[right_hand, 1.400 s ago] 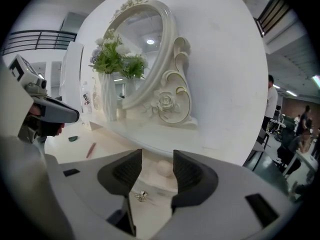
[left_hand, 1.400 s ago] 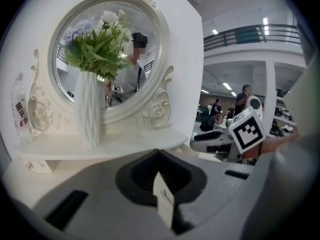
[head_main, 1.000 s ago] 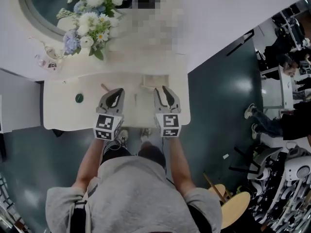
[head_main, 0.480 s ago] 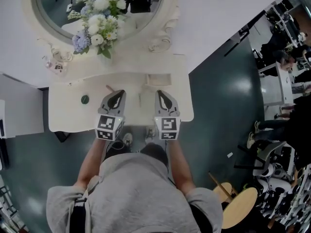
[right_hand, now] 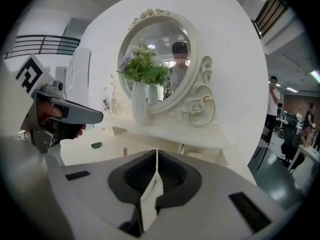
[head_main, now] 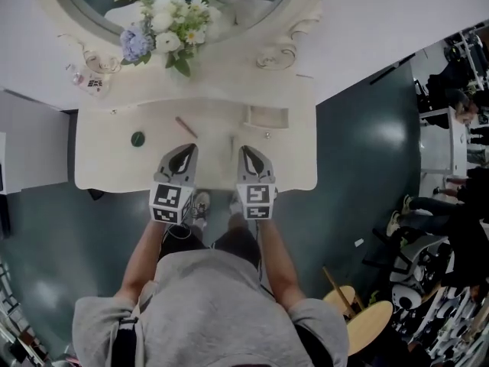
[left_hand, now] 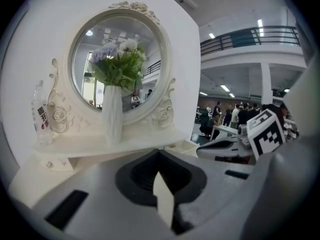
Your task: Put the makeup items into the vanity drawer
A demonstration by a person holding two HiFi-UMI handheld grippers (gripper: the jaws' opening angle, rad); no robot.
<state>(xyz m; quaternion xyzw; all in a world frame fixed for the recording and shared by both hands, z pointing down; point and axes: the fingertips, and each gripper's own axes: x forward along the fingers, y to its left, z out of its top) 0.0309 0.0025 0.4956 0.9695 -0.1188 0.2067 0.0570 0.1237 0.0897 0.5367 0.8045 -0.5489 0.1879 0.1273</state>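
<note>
On the cream vanity top (head_main: pixel 107 163) lie a small round green item (head_main: pixel 137 138) and a thin pink stick (head_main: pixel 186 127); both also show in the right gripper view, the green item (right_hand: pixel 96 145) left of the pink stick (right_hand: pixel 125 150). A small open drawer box (head_main: pixel 267 117) sits at the back right of the top. My left gripper (head_main: pixel 186 148) and right gripper (head_main: pixel 246 148) hover side by side over the front middle of the top, both pointing at the mirror. Each is shut with nothing held, as the left gripper (left_hand: pixel 159 153) and right gripper (right_hand: pixel 156 154) show in their own views.
An oval mirror (head_main: pixel 92 17) in a carved frame stands at the back, with a white vase of flowers (head_main: pixel 164 21) before it and a small bottle (head_main: pixel 84 82) at the left. Dark floor surrounds the vanity. People and furniture stand at the far right (head_main: pixel 458 113).
Both grippers have drawn back toward the vanity's front edge. The right gripper's jaws stood a little apart a second ago and are now together.
</note>
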